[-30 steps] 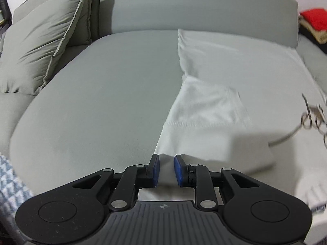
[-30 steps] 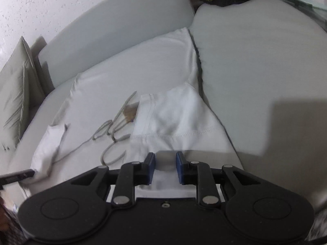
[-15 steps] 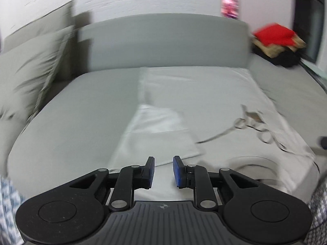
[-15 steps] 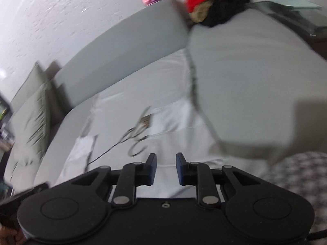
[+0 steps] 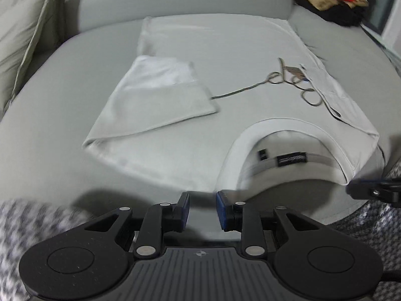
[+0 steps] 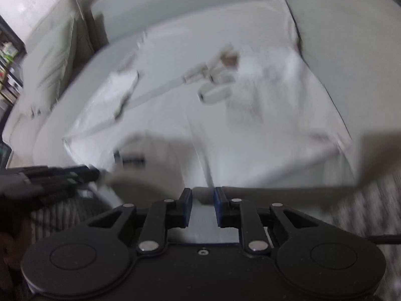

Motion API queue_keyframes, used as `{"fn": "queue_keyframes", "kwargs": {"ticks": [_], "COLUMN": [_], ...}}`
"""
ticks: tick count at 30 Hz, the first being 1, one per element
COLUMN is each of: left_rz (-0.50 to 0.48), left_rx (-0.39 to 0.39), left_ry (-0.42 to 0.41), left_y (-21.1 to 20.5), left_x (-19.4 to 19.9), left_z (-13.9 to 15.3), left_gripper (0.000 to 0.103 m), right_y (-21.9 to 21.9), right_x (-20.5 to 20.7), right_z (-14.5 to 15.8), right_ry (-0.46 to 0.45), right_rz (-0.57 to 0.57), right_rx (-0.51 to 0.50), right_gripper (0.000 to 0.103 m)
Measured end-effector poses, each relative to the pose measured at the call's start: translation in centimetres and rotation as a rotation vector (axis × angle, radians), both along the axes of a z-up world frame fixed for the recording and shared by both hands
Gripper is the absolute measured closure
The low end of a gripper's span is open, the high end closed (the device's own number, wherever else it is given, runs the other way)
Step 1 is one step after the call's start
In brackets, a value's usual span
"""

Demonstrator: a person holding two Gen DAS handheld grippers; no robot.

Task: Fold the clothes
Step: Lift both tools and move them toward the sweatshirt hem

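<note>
With both sleeves (image 5: 155, 92) turned in over the white T-shirt (image 5: 238, 50) flat on the sofa (image 5: 62, 75), left tongs (image 5: 202, 209) and right tongs (image 6: 203, 207) hover narrow and empty near its collar (image 5: 280, 128), probably for the lengthwise fold.

Before me a white T-shirt (image 5: 250, 57) lies spread flat on the grey sofa seat (image 5: 62, 80), its collar (image 5: 283, 130) toward the seat's front edge and its hem up against the backrest. Both sleeves are folded inward over the body: one sleeve (image 5: 155, 95) lies as a flat panel on the side nearer the cushion, the other (image 5: 343, 95) along the far side. A printed cord-like motif (image 5: 288, 80) crosses the chest between them. Dark labels (image 5: 290, 159) show inside the neck opening.
</note>
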State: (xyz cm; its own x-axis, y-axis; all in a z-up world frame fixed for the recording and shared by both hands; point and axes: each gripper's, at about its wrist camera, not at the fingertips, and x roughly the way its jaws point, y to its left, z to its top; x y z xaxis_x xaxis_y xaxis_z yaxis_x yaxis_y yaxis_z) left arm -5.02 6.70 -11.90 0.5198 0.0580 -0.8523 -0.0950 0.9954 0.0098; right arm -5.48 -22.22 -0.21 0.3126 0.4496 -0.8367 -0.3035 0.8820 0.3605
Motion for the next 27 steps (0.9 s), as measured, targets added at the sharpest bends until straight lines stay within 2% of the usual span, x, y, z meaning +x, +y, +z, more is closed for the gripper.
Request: {"fn": "queue_keyframes", "kwargs": {"ticks": [3, 5, 8, 11, 13, 15, 17, 18, 19, 22, 24, 27], "left_rz": [0.019, 0.04, 0.056, 0.032, 0.0, -0.049, -0.092, -0.106, -0.116, -0.088, -0.069, -0.046], "left_rx": [0.053, 0.084, 0.076, 0.124, 0.163, 0.181, 0.194, 0.223, 0.215, 0.059, 0.048, 0.038], "left_ry": [-0.114, -0.193, -0.237, -0.24, -0.221, -0.162, -0.069, -0.074, -0.055, -0.032, -0.093, -0.199], "left_y": [1.0, 1.7, 2.5, 2.0, 1.2, 0.1, -0.8, -1.3, -1.4, 0.1, 0.8, 1.9], "left_x": [-0.6, -0.3, 2.1, 5.0, 6.3, 6.8, 6.5, 5.9, 5.4, 4.3, 3.6, 3.2], "left_z": [1.7, 2.8, 3.2, 2.3, 1.3, -0.2, -1.7, -1.5, -1.0, 1.4, 3.7, 7.5], "left_gripper": [0.078, 0.078, 0.078, 0.078, 0.078, 0.078, 0.078, 0.079, 0.082, 0.081, 0.081, 0.076], "right_y": [-1.7, -2.6, -3.9, -4.1, -3.9, -2.8, -2.2, -1.9, -1.9, -2.4, -3.1, -3.5], "right_x": [-0.6, 0.5, 2.3, 5.3, 6.7, 7.1, 6.5, 5.8, 5.1, 3.8, 3.5, 3.0], "right_z": [1.8, 2.8, 4.0, 3.2, 2.3, 1.0, -0.2, -0.1, 0.1, 1.9, 4.0, 8.8], "right_ry": [-0.063, -0.136, -0.232, -0.226, -0.201, -0.173, -0.123, -0.125, -0.116, -0.016, 0.003, -0.09], "right_rz": [-0.034, -0.099, -0.194, -0.267, -0.273, -0.242, -0.218, -0.204, -0.191, -0.158, -0.162, -0.149], "right_rx": [0.07, 0.075, 0.08, 0.073, 0.081, 0.077, 0.042, 0.027, 0.021, 0.073, 0.165, 0.236], "right_gripper": [0.083, 0.082, 0.082, 0.082, 0.082, 0.082, 0.082, 0.082, 0.082, 0.082, 0.08, 0.068]}}
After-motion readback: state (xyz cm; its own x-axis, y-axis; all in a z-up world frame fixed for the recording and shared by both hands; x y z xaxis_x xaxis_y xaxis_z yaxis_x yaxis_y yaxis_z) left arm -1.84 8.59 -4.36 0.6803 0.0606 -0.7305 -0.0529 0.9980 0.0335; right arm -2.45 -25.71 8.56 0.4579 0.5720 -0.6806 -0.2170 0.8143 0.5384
